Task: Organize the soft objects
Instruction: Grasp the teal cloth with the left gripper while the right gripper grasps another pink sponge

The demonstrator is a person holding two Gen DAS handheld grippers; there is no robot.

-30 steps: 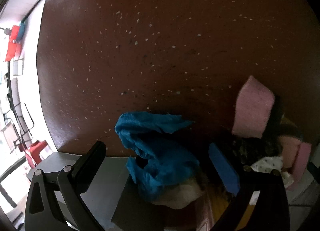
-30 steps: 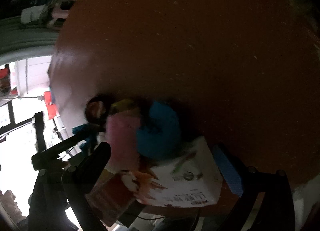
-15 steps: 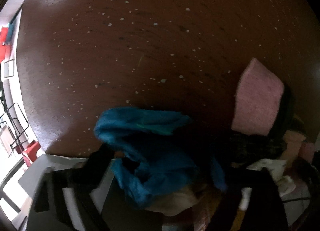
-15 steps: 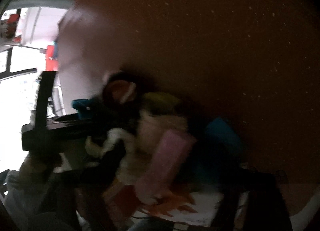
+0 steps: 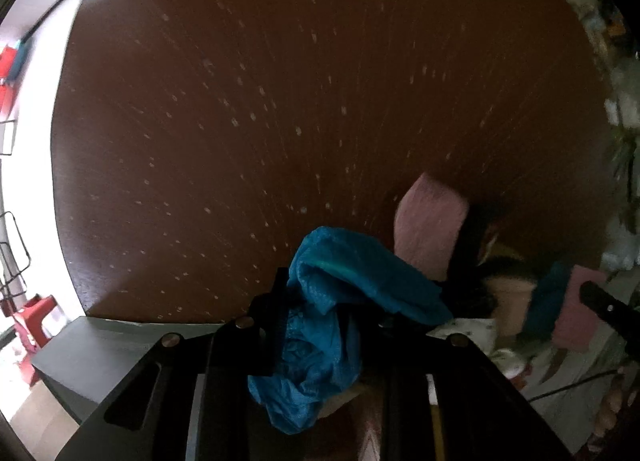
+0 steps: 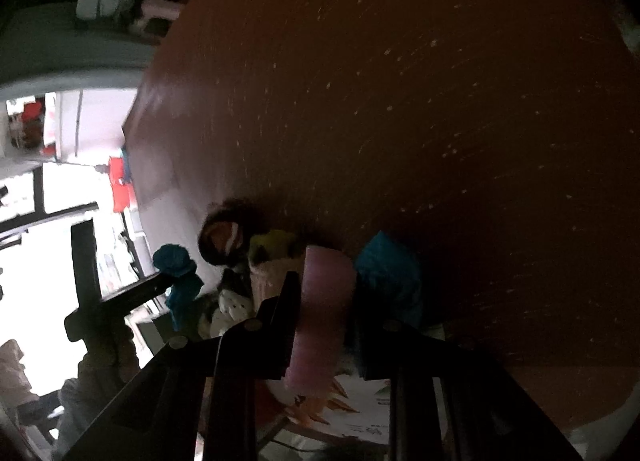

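A crumpled blue cloth [image 5: 360,273] is pinched between the black fingers of my left gripper [image 5: 332,301], whose jaws are closing on it; its lower folds hang beneath them. In the right wrist view, my right gripper [image 6: 326,293] has its jaws closed on a pink sponge [image 6: 320,301], pads pressing both sides. That view also shows the blue cloth [image 6: 176,273] at the left. Another pink sponge [image 5: 432,221] stands upright behind the blue cloth. Everything sits at the near edge of the round brown table [image 5: 280,101].
A heap of soft toys lies between the grippers: a dark round plush [image 6: 222,237], a yellow-green one [image 6: 272,243] and a white dotted one [image 6: 232,303]. A blue bundle [image 6: 392,281] sits right of the held sponge. A printed sheet [image 6: 360,417] lies below. A grey box [image 5: 100,353] stands at left.
Both grippers stood wide open a second ago. The left one has closed on the blue cloth and the right one on the pink sponge; both views have shifted.
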